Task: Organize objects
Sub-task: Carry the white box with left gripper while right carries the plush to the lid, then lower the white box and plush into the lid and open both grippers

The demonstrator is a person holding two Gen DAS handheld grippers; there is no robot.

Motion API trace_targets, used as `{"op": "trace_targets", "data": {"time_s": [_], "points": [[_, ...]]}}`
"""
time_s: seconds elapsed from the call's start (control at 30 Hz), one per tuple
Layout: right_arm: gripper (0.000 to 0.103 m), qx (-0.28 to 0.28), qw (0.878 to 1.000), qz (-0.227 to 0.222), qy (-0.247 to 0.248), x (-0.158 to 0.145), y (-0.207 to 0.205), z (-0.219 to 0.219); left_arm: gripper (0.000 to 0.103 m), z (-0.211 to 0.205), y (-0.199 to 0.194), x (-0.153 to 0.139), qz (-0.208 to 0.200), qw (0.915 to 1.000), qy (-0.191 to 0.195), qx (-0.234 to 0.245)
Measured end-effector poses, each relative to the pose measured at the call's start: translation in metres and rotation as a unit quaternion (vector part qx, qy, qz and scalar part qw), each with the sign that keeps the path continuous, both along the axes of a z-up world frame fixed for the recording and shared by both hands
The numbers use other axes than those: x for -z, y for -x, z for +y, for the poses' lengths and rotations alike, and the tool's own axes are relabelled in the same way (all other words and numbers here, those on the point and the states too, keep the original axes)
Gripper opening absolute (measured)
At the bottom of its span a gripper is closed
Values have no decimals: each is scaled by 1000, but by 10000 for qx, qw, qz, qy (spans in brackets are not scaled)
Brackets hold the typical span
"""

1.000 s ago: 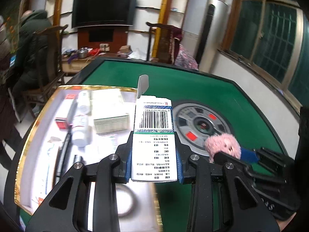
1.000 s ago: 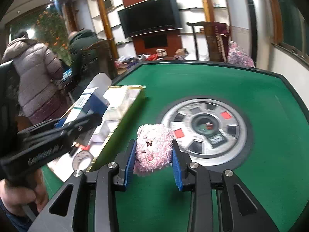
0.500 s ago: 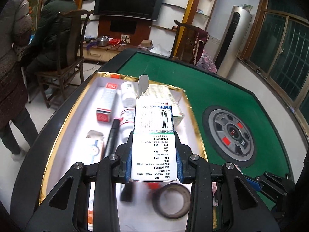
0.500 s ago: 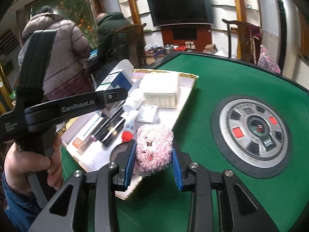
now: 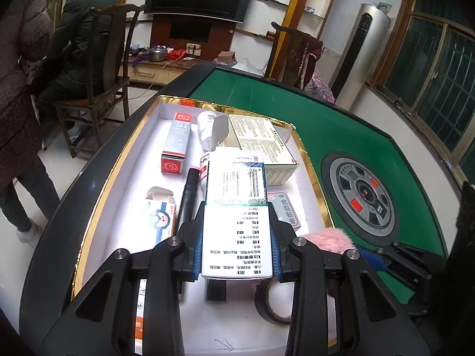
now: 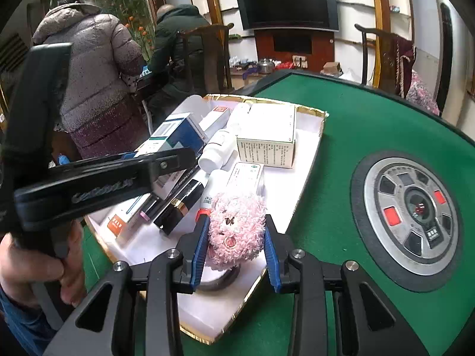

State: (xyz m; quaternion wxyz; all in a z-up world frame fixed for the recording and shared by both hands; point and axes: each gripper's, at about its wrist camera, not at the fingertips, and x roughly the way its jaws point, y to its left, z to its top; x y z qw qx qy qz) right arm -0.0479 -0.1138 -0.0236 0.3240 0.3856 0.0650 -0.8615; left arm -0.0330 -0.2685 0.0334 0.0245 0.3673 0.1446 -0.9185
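Note:
My left gripper (image 5: 237,249) is shut on a white and blue medicine box (image 5: 236,213) with an open flap, held over the white, gold-rimmed tray (image 5: 124,160). That same box (image 6: 175,132) and the left gripper's finger (image 6: 104,181) show in the right wrist view, above the tray's left side. My right gripper (image 6: 236,252) is shut on a pink fluffy toy (image 6: 236,231), over the near corner of the tray (image 6: 308,160). The pink toy (image 5: 329,238) peeks in at the tray's right edge in the left wrist view.
The tray holds several medicine boxes, a large white box (image 6: 267,139), white bottles (image 6: 218,148), a black tube (image 5: 188,195) and a tape roll (image 5: 273,305). It rests on a green felt table (image 6: 371,124) with a round centre dial (image 6: 412,207). Two people (image 6: 98,68) stand beyond the table.
Both grippers have swung left from above the green felt to above the tray, each keeping its object. The pink toy now hangs over the tray's near corner.

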Motion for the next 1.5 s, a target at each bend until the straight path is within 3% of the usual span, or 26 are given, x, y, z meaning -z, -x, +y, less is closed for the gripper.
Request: {"op": "trace_targets", "data": {"time_s": [0.2, 0.57, 0.93, 1.13, 1.5], "points": [[34, -15, 9997, -152, -215, 15, 10, -17, 34, -6, -2, 1, 1, 10000, -83, -34], [35, 301, 9985, -41, -458, 22, 42, -24, 34, -3, -4, 3, -20, 10000, -49, 50], [34, 166, 9983, 25, -551, 25, 38, -23, 34, -1, -28, 5, -54, 9997, -157, 197], [35, 101, 9989, 5, -455, 25, 39, -20, 34, 15, -38, 18, -451, 9976, -65, 523], [35, 26, 9993, -17, -366, 26, 39, -20, 34, 33, -28, 40, -888, 9944, 336, 475]]}}
